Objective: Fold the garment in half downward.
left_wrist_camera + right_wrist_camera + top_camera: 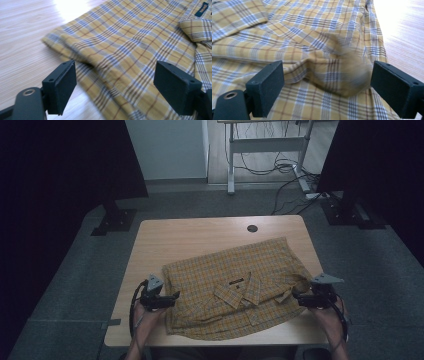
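Your left gripper sits at the left edge of the yellow plaid shirt, held in your left hand near the front left of the wooden table. Its jaws stand wide apart with nothing pinched between them. In the left gripper view, the shirt's folded left edge lies on the wood ahead of and between the two jaws, and the fabric is not touched by either pad.

The shirt lies spread across the middle and front of the table, collar facing up near the centre, with a small dark label just behind it. A small dark round grommet sits in the tabletop beyond the shirt, well apart from it.

Your right gripper is at the shirt's right edge, held in your right hand. Its jaws are also wide apart. In the right gripper view, a raised, blurred hump of plaid fabric lies between the pads without being clamped.
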Available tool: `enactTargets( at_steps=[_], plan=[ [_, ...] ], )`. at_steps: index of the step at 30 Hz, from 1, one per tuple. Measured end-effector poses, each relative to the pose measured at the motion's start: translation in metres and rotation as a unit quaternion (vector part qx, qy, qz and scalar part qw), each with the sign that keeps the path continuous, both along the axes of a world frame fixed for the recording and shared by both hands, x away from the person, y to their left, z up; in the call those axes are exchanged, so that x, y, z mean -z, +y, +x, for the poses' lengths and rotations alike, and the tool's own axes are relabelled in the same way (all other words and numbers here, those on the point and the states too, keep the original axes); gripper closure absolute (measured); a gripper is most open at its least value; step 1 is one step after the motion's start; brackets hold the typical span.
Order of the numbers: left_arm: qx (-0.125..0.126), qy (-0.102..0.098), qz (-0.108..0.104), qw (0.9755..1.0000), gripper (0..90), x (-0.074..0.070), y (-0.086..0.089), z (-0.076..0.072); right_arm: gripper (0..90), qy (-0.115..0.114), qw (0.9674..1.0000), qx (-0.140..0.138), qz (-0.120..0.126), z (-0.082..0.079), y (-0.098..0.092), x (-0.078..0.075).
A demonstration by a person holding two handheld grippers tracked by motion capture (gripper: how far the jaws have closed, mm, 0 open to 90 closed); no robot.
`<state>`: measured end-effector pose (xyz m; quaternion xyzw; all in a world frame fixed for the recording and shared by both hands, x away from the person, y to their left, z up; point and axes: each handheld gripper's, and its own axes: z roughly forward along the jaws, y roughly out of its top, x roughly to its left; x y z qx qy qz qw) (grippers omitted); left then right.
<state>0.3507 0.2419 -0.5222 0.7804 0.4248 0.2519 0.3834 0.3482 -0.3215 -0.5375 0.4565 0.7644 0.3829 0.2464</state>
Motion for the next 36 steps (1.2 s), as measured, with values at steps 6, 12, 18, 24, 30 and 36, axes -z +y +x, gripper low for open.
enactTargets(
  at_steps=[6,12,18,24,30,36],
  plan=[
    [-0.018,0.000,-0.003,0.9998,17.0,-0.001,0.018,-0.008,11.1,-0.003,1.0000,-0.007,0.000,-0.015,0.005,-0.004],
    [-0.042,0.013,-0.004,0.9990,16.6,0.011,0.044,-0.016,11.0,0.012,0.9999,-0.007,0.003,-0.033,0.007,0.006],
    [-0.059,0.035,0.010,0.9976,16.6,0.027,0.057,-0.016,11.1,0.034,0.9994,0.002,0.008,-0.042,0.002,0.025],
    [-0.065,0.047,0.011,0.9967,14.6,0.036,0.061,-0.014,10.4,0.047,0.9989,0.001,-0.003,-0.048,-0.001,0.038],
    [-0.066,0.049,0.013,0.9965,11.4,0.037,0.061,-0.013,9.3,0.035,0.9994,0.002,0.002,-0.050,-0.002,0.042],
    [-0.057,0.053,0.016,0.9968,6.8,0.037,0.060,-0.013,9.3,0.031,0.9995,0.006,0.005,-0.051,-0.002,0.043]
  ],
)
